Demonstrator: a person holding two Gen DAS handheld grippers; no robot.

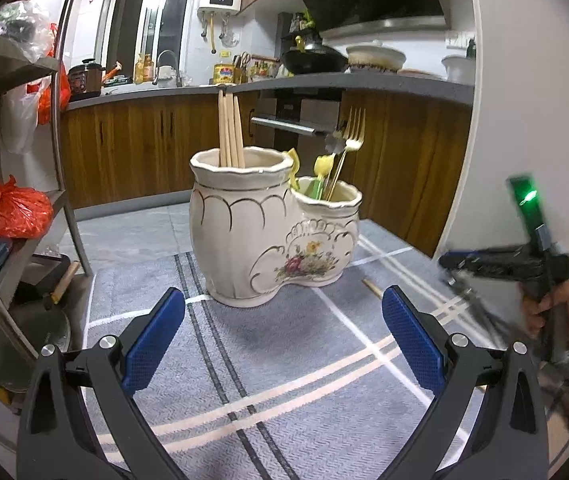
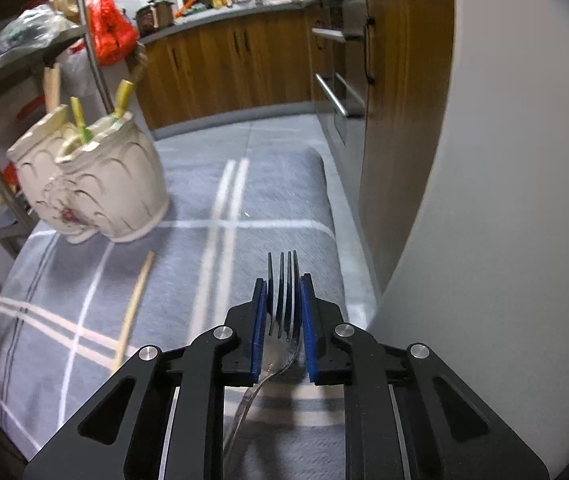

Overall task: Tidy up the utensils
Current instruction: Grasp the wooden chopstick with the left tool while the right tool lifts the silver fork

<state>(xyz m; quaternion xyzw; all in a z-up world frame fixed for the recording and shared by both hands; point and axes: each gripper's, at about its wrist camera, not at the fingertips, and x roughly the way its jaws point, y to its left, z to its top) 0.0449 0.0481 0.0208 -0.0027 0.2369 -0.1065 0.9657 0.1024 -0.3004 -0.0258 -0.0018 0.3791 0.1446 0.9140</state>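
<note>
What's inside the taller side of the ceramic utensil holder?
Wooden chopsticks stand upright in the taller compartment of the ceramic holder, leaning toward its left. Their lower ends and anything at the bottom are hidden by the wall.

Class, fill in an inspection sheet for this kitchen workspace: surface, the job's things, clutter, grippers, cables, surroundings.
Surface: grey striped cloth.
Job's things: ceramic holder upright, chopsticks in its taller cup, gold fork in the lower; one loose chopstick on the cloth; a fork.
Clutter: nothing seen.
Grippers: left gripper open, empty; right gripper shut on the fork.
Cables: nothing seen.
Surroundings: wooden cabinets, shelf rack with an orange bag.
</note>
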